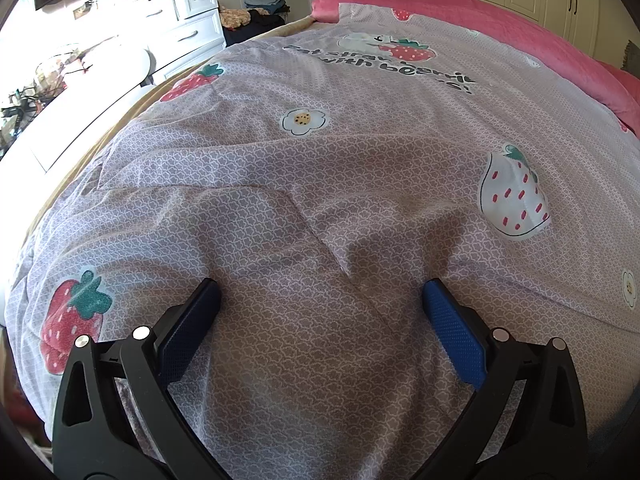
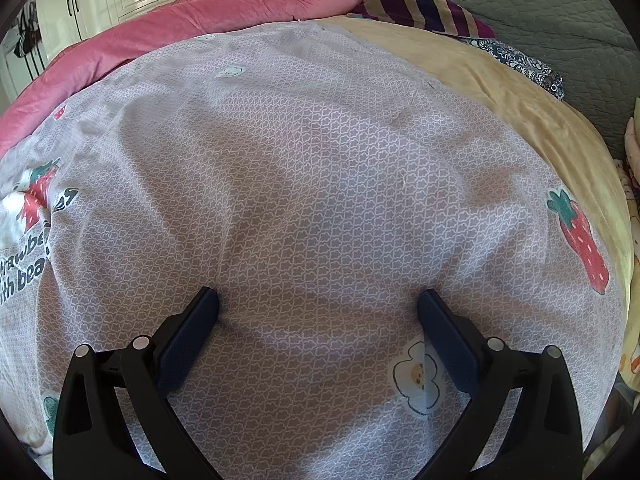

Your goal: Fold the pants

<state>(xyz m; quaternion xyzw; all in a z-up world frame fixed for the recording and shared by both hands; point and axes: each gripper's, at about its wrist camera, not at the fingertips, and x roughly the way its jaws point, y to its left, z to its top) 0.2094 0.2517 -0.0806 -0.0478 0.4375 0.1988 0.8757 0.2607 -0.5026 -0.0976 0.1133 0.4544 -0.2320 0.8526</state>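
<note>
Lilac-grey patterned cloth printed with strawberries and flowers covers the bed in both views. In the left wrist view a layer of the same cloth [image 1: 248, 240] lies on top, with a straight edge and a corner just ahead of the fingers. It may be the pants, but I cannot tell it apart from the cover for sure. My left gripper [image 1: 320, 292] is open just over this layer with nothing between its blue pads. In the right wrist view my right gripper [image 2: 318, 300] is open low over smooth patterned cloth [image 2: 320, 200], also holding nothing.
A pink quilt [image 1: 500, 16] is bunched along the far side of the bed. White drawers [image 1: 192, 12] and a cluttered surface stand at the left. A beige blanket [image 2: 500, 92], a striped cloth [image 2: 420, 8] and a green quilted cover [image 2: 540, 12] lie at the right.
</note>
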